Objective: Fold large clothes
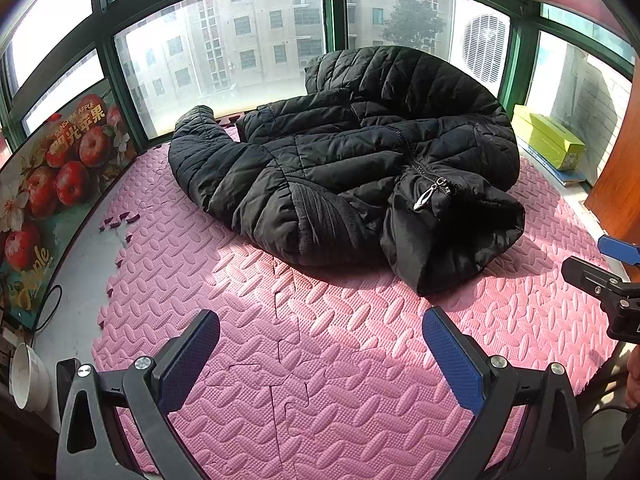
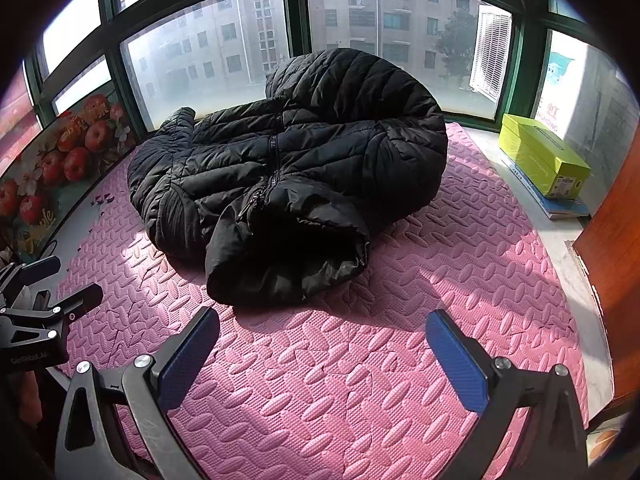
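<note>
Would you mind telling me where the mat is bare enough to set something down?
The pink mat lies bare between the black jacket and both hand-held grippers. A narrower strip runs between jacket and yellow box. The window side is crowded.

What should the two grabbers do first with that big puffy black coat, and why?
Probably move both forward toward the black coat. The left gripper and right gripper hover over the pink mat with jaws wide open, holding nothing, short of the coat. It lies bunched, zipped, its hood nearest, so it likely needs spreading flat before any fold.
</note>
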